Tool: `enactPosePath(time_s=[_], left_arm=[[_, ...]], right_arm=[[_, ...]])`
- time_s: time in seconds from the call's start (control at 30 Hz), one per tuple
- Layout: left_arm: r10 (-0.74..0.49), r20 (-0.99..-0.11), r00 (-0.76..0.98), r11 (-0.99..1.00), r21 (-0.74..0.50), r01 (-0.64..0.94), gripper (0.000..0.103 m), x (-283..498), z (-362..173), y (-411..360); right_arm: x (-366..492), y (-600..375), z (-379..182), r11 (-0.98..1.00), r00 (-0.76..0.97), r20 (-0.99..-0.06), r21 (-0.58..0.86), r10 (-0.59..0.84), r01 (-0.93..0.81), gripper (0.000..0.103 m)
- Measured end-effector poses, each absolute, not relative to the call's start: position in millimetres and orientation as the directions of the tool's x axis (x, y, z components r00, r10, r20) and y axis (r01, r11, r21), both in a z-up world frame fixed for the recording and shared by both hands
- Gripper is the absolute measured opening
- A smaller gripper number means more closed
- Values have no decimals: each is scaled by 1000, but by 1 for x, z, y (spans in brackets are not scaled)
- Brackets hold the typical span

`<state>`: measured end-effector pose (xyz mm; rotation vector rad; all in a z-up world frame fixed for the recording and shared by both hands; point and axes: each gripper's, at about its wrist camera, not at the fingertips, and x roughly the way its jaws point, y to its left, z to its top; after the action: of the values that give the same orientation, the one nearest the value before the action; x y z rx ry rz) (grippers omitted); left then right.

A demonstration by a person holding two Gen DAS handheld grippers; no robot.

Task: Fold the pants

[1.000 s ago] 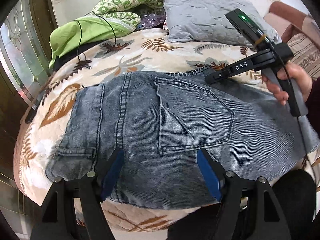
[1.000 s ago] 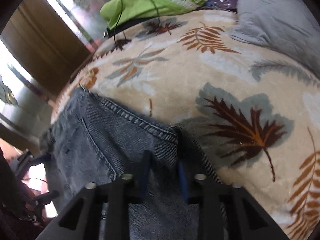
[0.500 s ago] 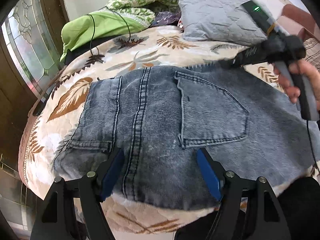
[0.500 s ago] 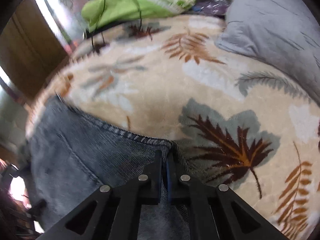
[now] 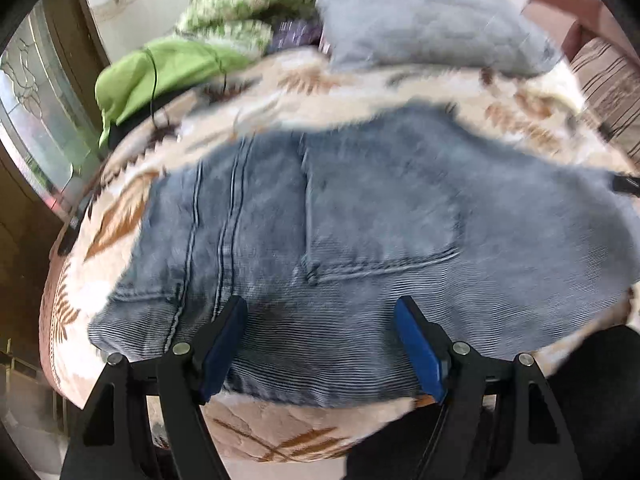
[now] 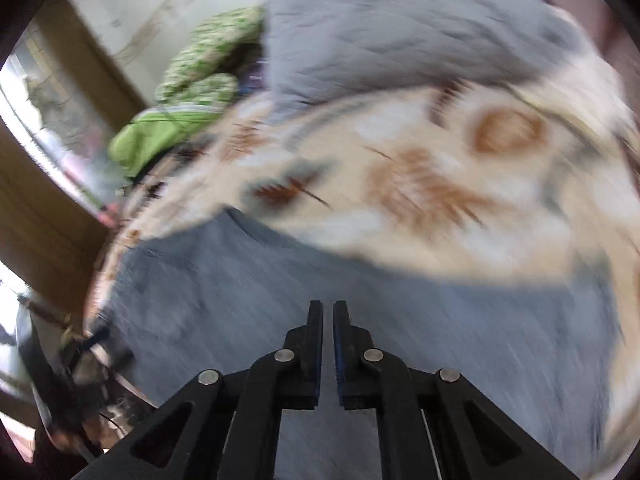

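Observation:
Grey-blue denim pants (image 5: 360, 232) lie spread on a leaf-patterned bed cover (image 5: 312, 84), back pocket up. My left gripper (image 5: 320, 320) is open, its blue pads above the near part of the pants, holding nothing. My right gripper (image 6: 327, 312) is nearly shut with a thin gap between the jaws; nothing shows between them, and it hovers over the pants (image 6: 240, 300). Both views are blurred by motion. A small black tip of the right gripper shows at the far right edge of the left wrist view (image 5: 626, 184).
A grey pillow (image 5: 424, 20) and green bedding (image 5: 168, 68) lie at the head of the bed. A glass-panelled door (image 5: 36, 120) stands at the left. The bed's near edge (image 5: 280, 436) is just below my left gripper. A striped cushion (image 5: 608, 88) sits at the right.
My right gripper has swung away from the pants' far edge toward the right and now sits over the fabric. It closed a second ago. The left gripper stayed open, drifting slightly.

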<state>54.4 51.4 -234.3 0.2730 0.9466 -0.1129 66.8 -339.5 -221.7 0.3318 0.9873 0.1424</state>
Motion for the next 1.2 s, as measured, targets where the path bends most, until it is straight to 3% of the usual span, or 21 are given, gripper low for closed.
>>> enactPosePath(time_s=[0.2, 0.37, 0.47, 0.77, 0.97, 1.07, 1.17, 1.2], left_arm=[[58, -818, 572, 951, 219, 216, 77, 54, -229, 44], [-9, -771, 637, 956, 181, 233, 77, 31, -177, 31], [-78, -742, 666, 963, 116, 242, 77, 22, -142, 19], [-294, -635, 715, 926, -5, 377, 84, -7, -53, -49], [-395, -609, 688, 889, -64, 454, 84, -25, -26, -84], [-395, -588, 706, 882, -29, 470, 85, -37, -22, -101], [-366, -567, 738, 872, 67, 485, 88, -49, -26, -118], [-354, -566, 744, 870, 92, 484, 89, -50, -28, -122]], right_arm=[[70, -374, -269, 916, 475, -853, 345, 215, 205, 7], [85, -381, -256, 901, 503, -846, 345, 177, 263, 7], [61, -387, -219, 885, 605, -768, 412, 210, 216, 7], [-77, -442, -122, 896, 784, -618, 377, 54, 235, 7], [-173, -468, -88, 890, 898, -439, 410, -1, 201, 7], [-205, -473, -75, 893, 934, -356, 406, -40, 193, 8], [-222, -476, -68, 894, 953, -303, 417, -31, 162, 18], [-226, -479, -69, 887, 956, -291, 435, -24, 155, 34]])
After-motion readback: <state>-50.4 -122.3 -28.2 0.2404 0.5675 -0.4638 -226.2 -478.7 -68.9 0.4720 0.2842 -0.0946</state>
